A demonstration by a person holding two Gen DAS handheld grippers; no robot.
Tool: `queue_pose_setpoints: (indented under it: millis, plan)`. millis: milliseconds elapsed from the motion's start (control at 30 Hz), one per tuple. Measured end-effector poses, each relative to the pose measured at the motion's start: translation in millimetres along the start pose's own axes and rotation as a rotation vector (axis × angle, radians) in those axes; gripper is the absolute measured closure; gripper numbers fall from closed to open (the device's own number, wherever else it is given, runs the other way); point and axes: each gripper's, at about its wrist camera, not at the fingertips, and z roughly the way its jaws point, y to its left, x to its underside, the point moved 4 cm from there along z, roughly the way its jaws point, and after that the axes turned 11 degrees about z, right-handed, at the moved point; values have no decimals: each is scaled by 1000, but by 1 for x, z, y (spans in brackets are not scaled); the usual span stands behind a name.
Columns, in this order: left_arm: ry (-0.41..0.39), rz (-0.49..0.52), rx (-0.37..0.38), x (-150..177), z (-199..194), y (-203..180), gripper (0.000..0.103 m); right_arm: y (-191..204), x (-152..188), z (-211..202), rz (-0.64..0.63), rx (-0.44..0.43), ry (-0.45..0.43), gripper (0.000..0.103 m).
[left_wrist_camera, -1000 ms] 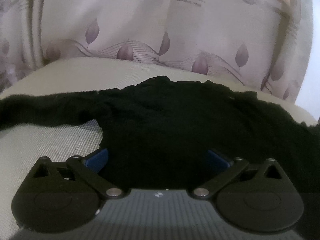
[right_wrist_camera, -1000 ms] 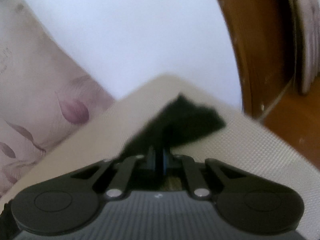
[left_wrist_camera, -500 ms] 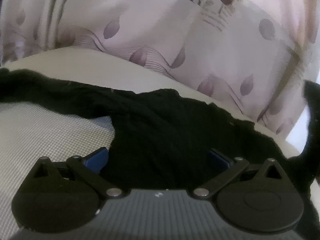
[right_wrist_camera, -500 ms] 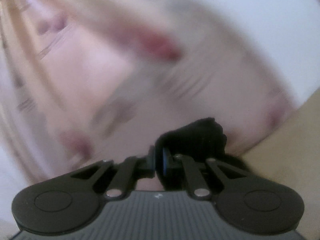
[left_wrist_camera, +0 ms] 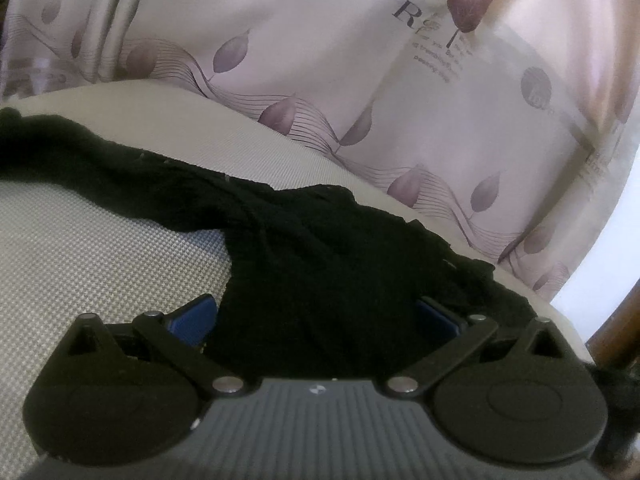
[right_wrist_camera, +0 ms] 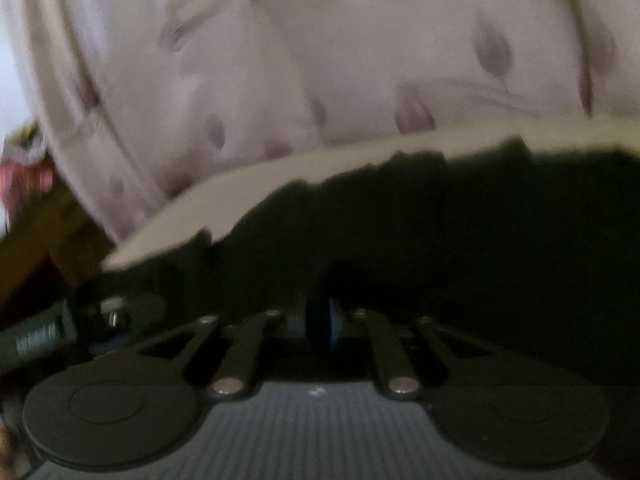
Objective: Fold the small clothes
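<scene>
While the right gripper hangs low over the black garment, its jaws have just been opening: only a narrow gap shows, dark cloth seems to sit in it, and the blurred view won't say whether the pads are gripping. Over on the left gripper, the jaws stand wide, the blue pads apart on either side of the garment's near edge, pinching nothing. The garment itself lies spread across the pale woven cushion, one sleeve trailing away to the left, the leaf-print fabric rising behind. The risk, as I read it: if the right jaws let go before the fold lies flat, the knit could spring back or bunch. With the left jaws clamping nothing, a tug could drag the whole piece across the cushion.
</scene>
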Motion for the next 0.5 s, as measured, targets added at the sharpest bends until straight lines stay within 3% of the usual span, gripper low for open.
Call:
queue_pose_setpoints:
  millis: [100, 200, 267, 500]
  plan:
    - [-3, -9, -1, 0, 1, 0, 0, 5, 5, -22, -109, 61, -30, 29]
    - [-2, -7, -2, 0, 1, 0, 0, -14, 7, -59, -108, 80, -79, 26]
    - [-1, -5, -4, 0, 2, 0, 0, -39, 7, -81, -78, 144, -86, 26]
    - [1, 1, -16, 0, 3, 1, 0, -133, 12, -150, 30, 480, -60, 26]
